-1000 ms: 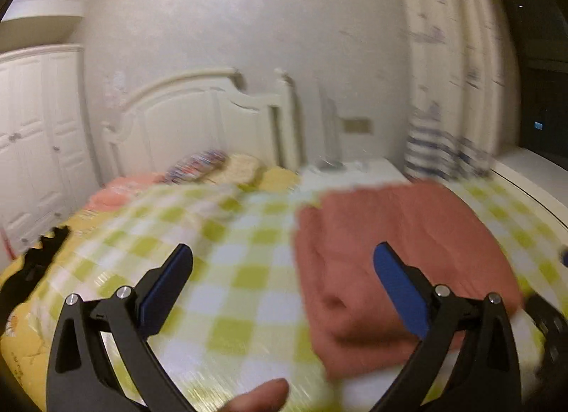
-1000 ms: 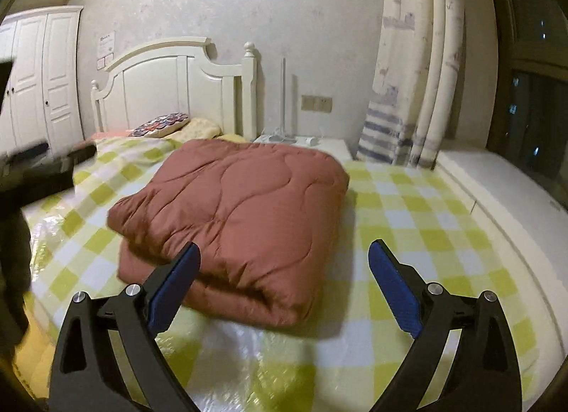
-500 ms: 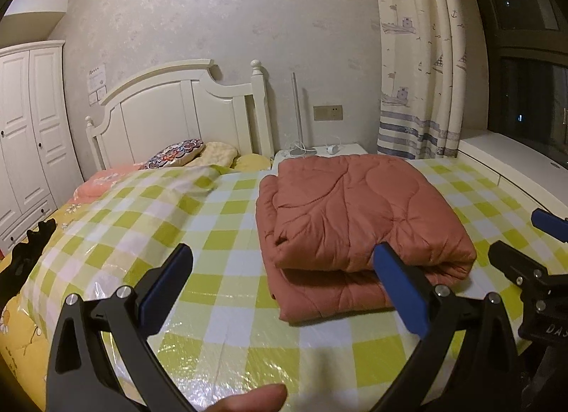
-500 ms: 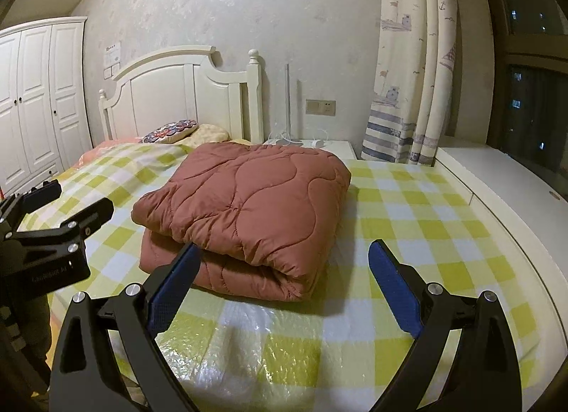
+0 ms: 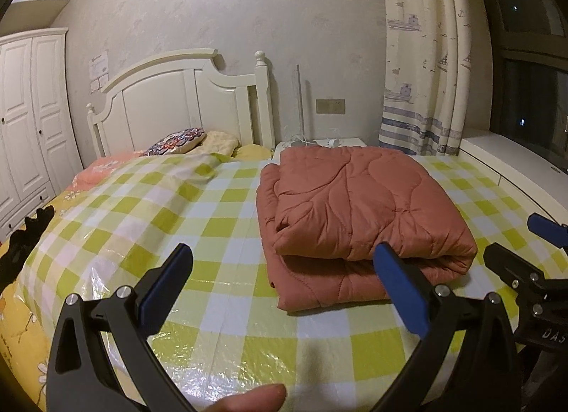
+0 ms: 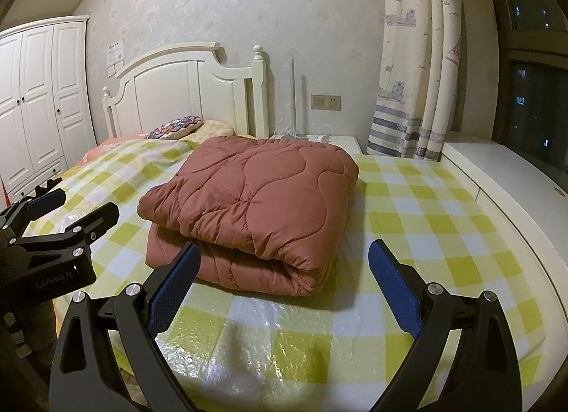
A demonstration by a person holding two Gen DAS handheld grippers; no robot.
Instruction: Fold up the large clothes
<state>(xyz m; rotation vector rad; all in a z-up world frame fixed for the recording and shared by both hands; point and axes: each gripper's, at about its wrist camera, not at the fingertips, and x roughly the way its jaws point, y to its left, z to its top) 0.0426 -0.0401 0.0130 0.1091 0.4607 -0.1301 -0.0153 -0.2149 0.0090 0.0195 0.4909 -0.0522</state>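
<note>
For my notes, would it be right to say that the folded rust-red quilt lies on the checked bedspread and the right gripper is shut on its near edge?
Not quite: the right gripper is open, its jaws apart and short of the quilt, as the right wrist view shows. The quilt does lie folded on the checked bedspread.

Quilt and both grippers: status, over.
Left gripper open, empty. Right gripper open, empty, clear of the quilt. Rust-red quilt lies folded on the checked bedcover. Nothing in the way.
</note>
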